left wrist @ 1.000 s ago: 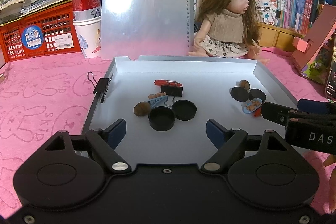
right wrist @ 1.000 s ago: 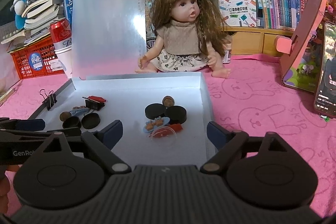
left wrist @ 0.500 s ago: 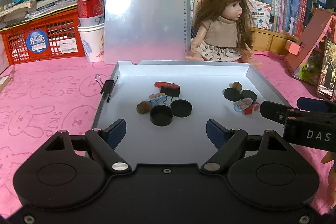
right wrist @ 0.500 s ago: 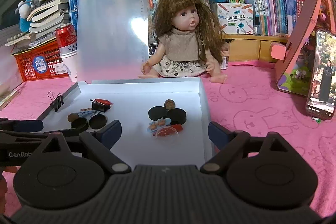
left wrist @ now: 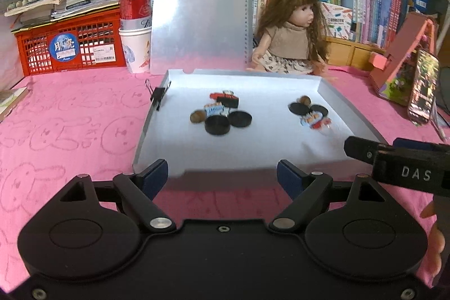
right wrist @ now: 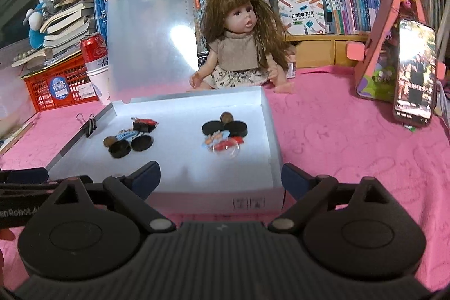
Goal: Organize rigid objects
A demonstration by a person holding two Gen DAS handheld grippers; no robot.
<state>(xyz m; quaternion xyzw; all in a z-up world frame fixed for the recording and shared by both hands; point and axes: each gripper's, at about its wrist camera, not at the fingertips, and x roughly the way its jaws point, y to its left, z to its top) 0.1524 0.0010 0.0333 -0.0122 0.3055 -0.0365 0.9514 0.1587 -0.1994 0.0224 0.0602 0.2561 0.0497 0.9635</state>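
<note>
Risk: binder clip (left wrist: 158,101) on tray wall (left wrist: 146,131) at 9 o'clock snagging a passing finger; stacked black lids (left wrist: 216,124) at centre-left, capsule cluster (left wrist: 316,120) at 3 o'clock scattering if nudged. Left gripper (left wrist: 222,173) spread, empty. Right gripper (right wrist: 220,176) opening, nothing between jaws

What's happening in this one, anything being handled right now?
Nothing is held. A person holds both grippers short of the open white box on the pink cloth. The left gripper is open and empty; the right gripper is empty, its jaws opening. Inside the box lie two small clusters: black lids, a nut and clips on one side, more black lids and small toys on the other.
</note>
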